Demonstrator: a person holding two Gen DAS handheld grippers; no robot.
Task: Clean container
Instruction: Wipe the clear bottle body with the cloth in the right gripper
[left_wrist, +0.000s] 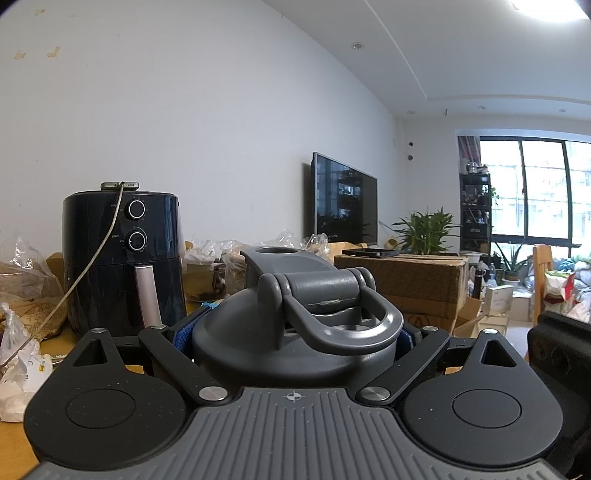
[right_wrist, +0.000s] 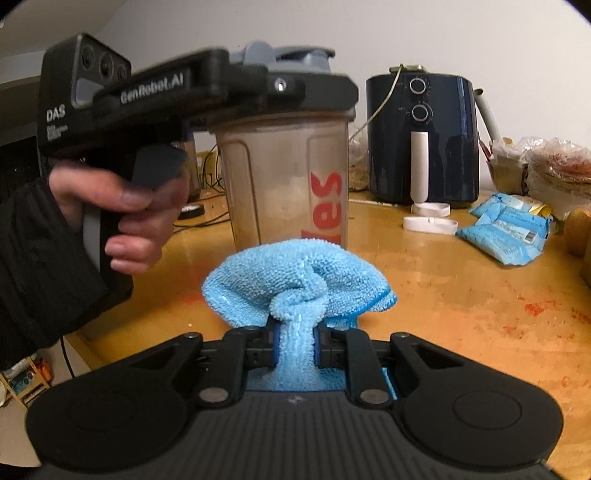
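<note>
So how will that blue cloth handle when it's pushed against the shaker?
Probably floppy: the blue cloth bunches and droops where the right gripper pinches it. Its nubby pile looks grippy rather than slippery. It likely folds instead of pushing firmly against the shaker.

The left wrist view sits right behind the shaker lid, almost level, so close that the lid fills the middle of the picture; it faces down a long room toward a TV and windows. The right wrist view looks from lower and further back, tilted down across the bench, with a blue cloth just ahead and the shaker near behind it. Both views share the shaker and the dark air fryer against the wall. The right view also catches the left gripper from the side.
</note>
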